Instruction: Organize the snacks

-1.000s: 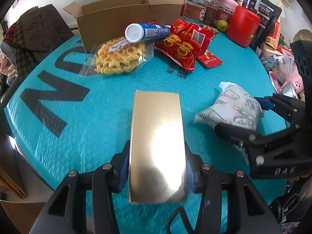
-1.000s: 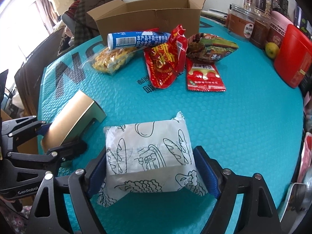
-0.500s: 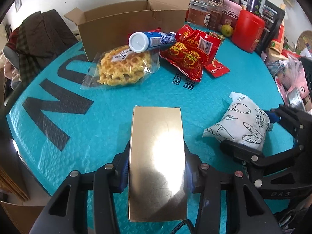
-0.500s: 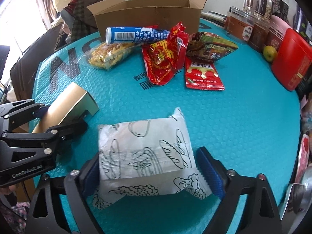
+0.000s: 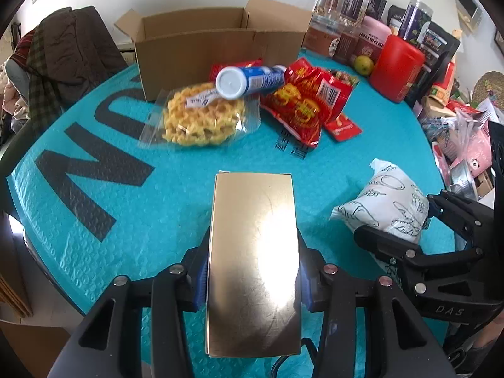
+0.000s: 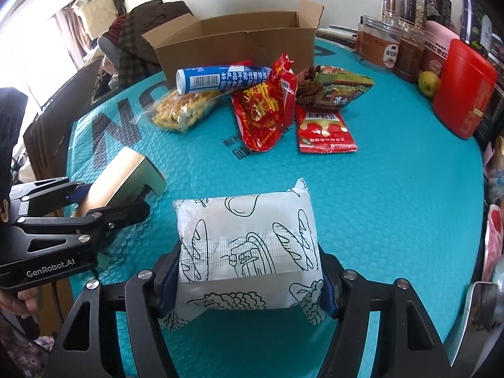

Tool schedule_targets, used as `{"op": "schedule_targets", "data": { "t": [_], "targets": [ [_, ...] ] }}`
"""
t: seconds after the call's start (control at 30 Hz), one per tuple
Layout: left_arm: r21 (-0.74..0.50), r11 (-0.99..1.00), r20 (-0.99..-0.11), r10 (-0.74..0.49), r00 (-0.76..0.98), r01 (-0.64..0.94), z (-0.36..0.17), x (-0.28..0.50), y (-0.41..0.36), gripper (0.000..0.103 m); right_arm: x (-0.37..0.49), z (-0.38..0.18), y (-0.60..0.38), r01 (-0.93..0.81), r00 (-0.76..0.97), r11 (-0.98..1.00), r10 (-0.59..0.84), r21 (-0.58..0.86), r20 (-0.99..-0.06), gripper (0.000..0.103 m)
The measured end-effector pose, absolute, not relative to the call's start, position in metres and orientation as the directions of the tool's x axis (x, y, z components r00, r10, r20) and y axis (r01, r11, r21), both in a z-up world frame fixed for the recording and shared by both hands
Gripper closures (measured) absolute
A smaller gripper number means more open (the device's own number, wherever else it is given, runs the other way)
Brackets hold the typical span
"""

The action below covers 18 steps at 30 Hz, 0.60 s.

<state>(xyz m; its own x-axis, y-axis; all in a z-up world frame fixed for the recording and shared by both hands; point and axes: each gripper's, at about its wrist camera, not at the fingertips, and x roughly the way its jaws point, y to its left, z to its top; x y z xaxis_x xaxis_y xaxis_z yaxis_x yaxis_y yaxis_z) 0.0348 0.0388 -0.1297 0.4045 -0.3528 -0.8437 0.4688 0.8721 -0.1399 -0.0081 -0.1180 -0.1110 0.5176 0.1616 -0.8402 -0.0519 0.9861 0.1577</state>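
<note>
teal bubble-textured table cover (image 5: 132,208) carries large black letters, only partly readable. your left gripper (image 5: 252,271) bears "genrobot.ai" on its side in the right wrist view; your right gripper (image 6: 249,280) shows "das" in the left wrist view. the blue tube (image 6: 220,79) carries a barcode and chinese print too small to read here.

the gold box (image 5: 253,245) sits lengthwise between the left gripper's blue pads, which clamp its two long sides; its far end projects past the fingertips. the white bread-print bag (image 6: 249,245) lies between the right gripper's jaws, which have just been closing and now press and dent its sides. the open cardboard box (image 5: 201,47) stands at the far side, behind the other snacks.
</note>
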Motion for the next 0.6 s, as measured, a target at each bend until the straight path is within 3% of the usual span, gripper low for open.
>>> {"op": "schedule_targets", "data": {
  "t": [0.6],
  "targets": [
    [-0.140, 0.855, -0.747, -0.422, 0.513, 0.500, -0.070, 0.042, 0.028, 0.059, -0.002, -0.051, -0.120, -0.105, 0.632, 0.985, 0.174, 0.139, -0.755, 0.034]
  ]
}}
